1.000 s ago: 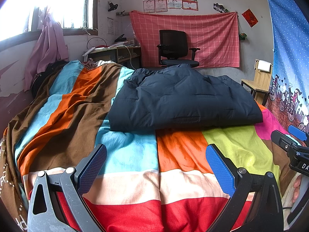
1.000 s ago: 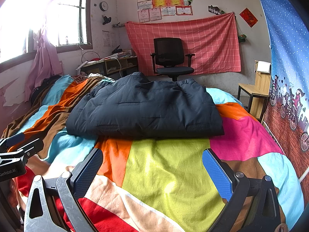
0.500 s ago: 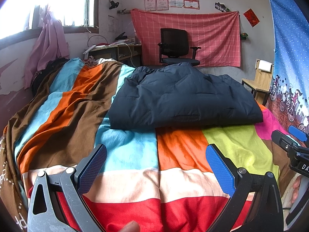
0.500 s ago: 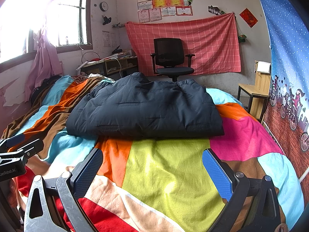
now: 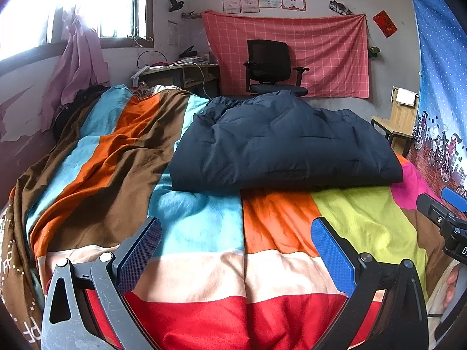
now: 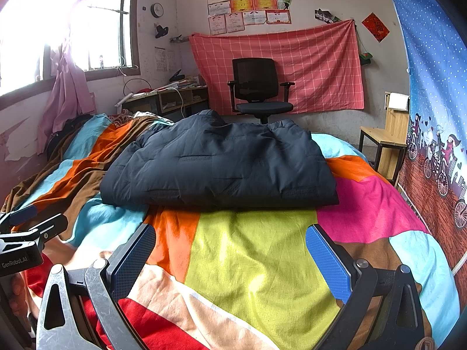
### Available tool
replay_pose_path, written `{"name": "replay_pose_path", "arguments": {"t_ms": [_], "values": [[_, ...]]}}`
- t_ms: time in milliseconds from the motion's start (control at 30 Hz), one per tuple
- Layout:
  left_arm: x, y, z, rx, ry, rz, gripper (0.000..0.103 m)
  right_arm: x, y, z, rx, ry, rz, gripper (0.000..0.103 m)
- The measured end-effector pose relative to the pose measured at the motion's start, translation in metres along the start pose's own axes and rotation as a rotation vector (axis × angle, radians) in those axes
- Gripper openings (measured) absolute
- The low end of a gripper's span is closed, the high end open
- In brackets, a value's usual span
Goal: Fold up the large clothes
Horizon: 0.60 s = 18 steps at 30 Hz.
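Observation:
A dark navy padded jacket (image 5: 280,143) lies folded into a thick rectangle in the middle of the bed; it also shows in the right wrist view (image 6: 221,166). My left gripper (image 5: 236,233) is open and empty, held above the striped bedspread (image 5: 201,221) short of the jacket's near edge. My right gripper (image 6: 230,239) is open and empty, also short of the near edge. The right gripper shows at the right edge of the left wrist view (image 5: 446,213), and the left gripper at the left edge of the right wrist view (image 6: 26,233).
A colourful bedspread (image 6: 256,250) covers the bed. A black office chair (image 5: 270,68) and a desk (image 5: 178,73) stand beyond it against the wall. A wooden stool (image 6: 385,143) stands at the right by a blue curtain (image 6: 432,87). A window (image 5: 87,8) is at the left.
The left wrist view has shifted very slightly; the jacket and both open grippers stay as they were.

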<state>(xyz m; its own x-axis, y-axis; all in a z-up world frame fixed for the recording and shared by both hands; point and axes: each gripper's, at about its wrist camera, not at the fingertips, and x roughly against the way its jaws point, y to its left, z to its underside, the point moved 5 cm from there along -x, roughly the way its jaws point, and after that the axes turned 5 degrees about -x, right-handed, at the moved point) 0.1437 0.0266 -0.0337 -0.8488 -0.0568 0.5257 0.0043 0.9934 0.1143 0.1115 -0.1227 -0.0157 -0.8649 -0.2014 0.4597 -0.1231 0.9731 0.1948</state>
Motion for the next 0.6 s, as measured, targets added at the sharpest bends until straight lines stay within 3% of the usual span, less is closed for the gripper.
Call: {"name": "replay_pose_path", "arguments": {"t_ms": [600], "values": [[-0.0004, 0.0004, 0.0004, -0.001, 0.0, -0.001, 0.1, 0.0002, 0.0001, 0.0001, -0.001, -0.001, 0.0, 0.103]]}}
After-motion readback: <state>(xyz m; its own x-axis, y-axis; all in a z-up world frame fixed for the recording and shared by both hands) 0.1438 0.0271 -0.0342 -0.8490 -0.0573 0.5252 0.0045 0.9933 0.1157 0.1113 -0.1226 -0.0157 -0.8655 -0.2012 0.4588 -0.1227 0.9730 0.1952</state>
